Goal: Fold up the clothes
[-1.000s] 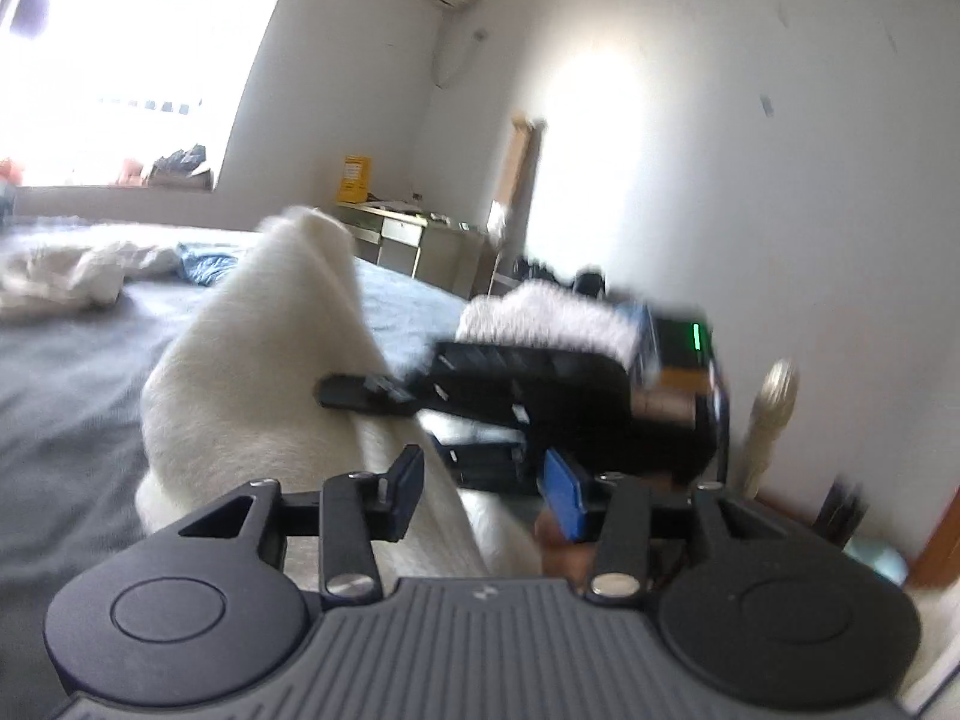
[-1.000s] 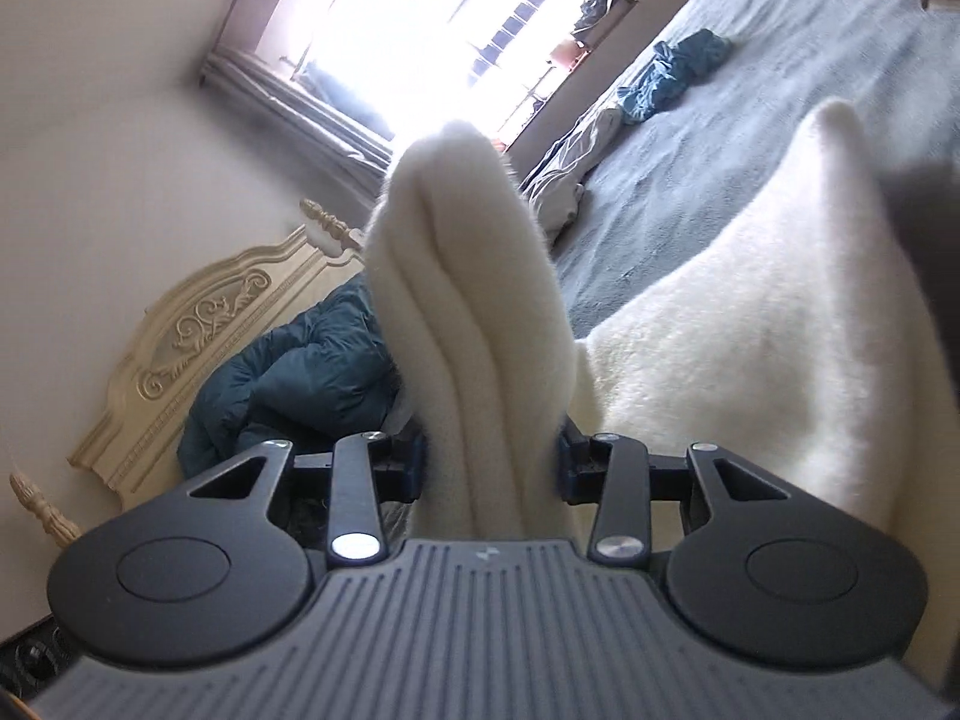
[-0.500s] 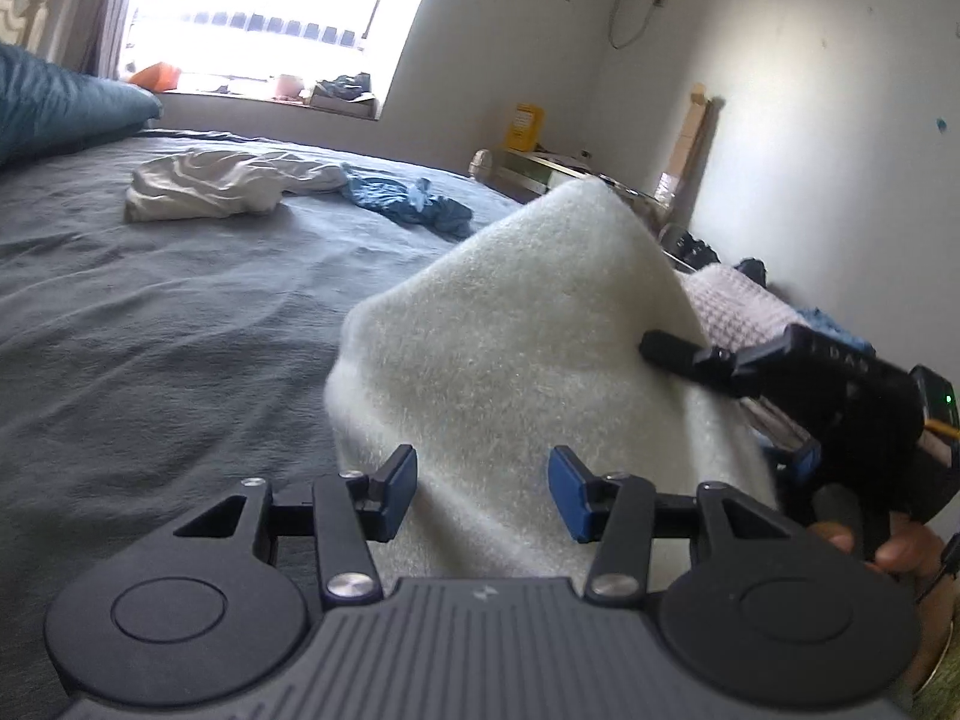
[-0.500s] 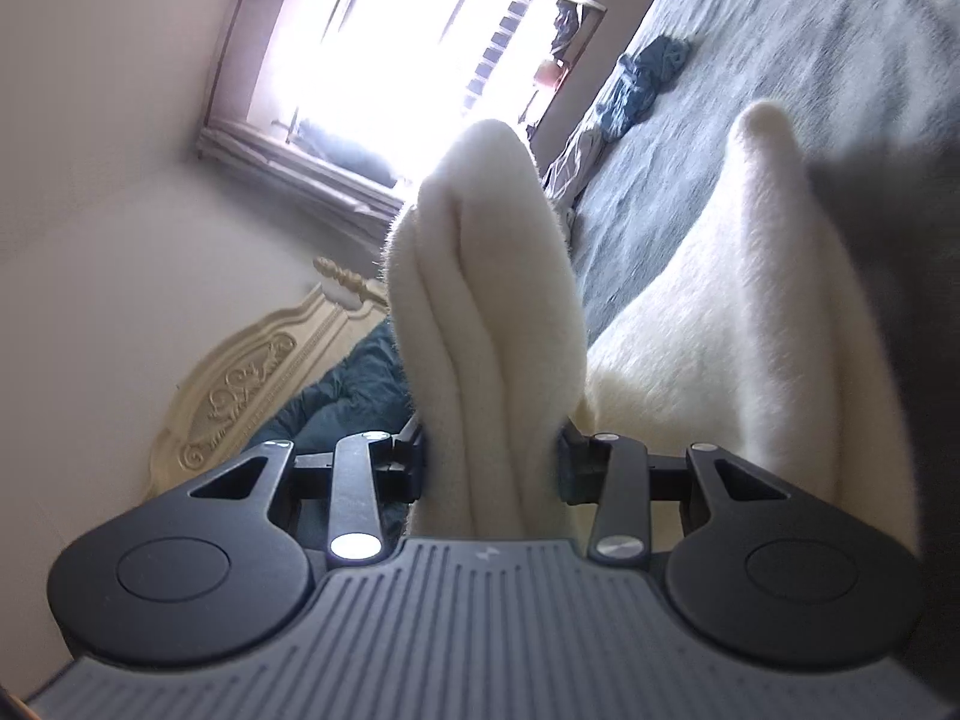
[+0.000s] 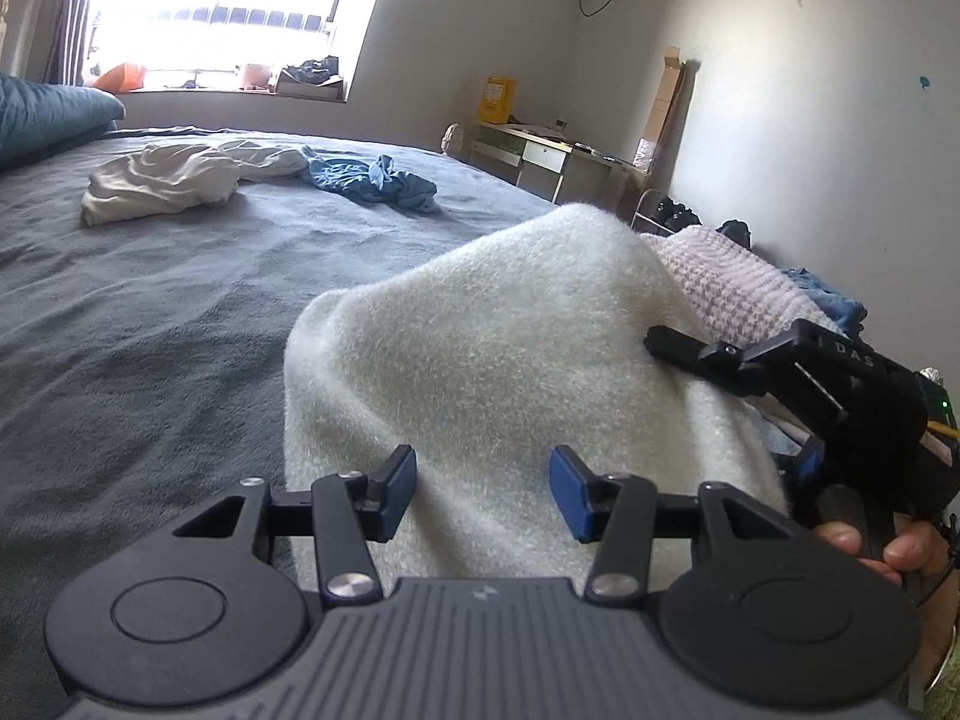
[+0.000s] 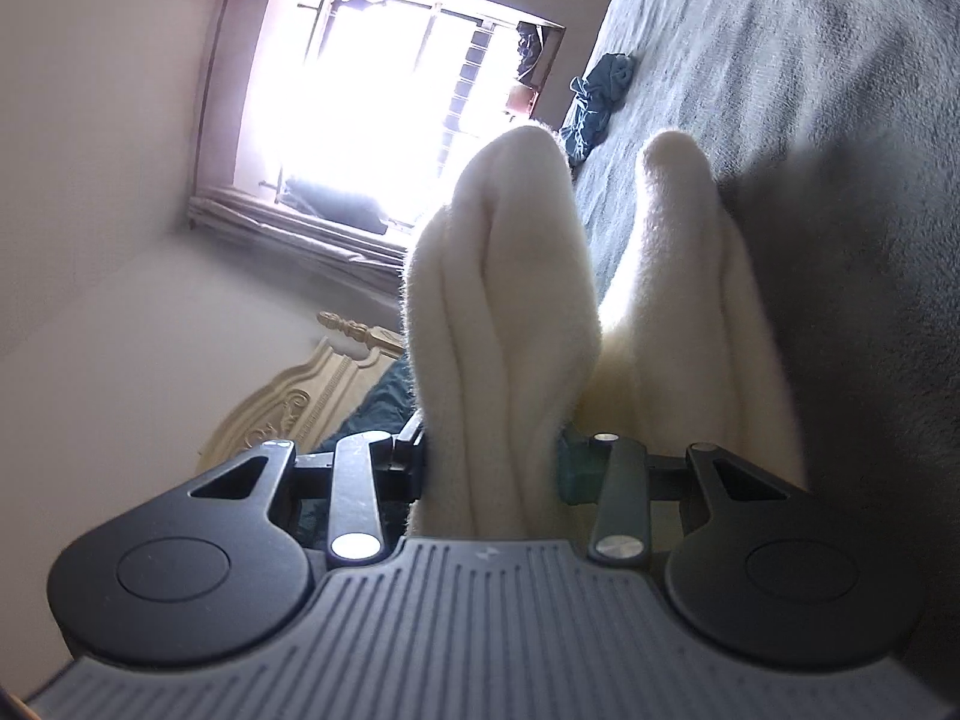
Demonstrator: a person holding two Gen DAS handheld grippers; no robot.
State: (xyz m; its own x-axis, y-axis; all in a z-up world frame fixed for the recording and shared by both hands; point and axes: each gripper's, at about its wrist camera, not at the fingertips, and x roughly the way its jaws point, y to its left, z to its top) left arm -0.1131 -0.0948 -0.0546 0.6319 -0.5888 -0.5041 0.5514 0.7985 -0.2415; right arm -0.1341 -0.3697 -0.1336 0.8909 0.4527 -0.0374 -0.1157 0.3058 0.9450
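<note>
Bedroom: grey bedspread (image 5: 150,312), bright window (image 5: 228,6), desk (image 5: 540,159) by white wall (image 5: 810,90).

Ahead of you: grey bedspread (image 5: 150,312), bright window (image 5: 228,6) beyond it. Teal pillow (image 5: 42,120) at the left edge. Desk (image 5: 540,156) against the far wall, yellow box (image 5: 497,99) behind it, cardboard strip (image 5: 666,102) leaning nearby. Your right view shows a carved cream headboard (image 6: 300,402).
</note>
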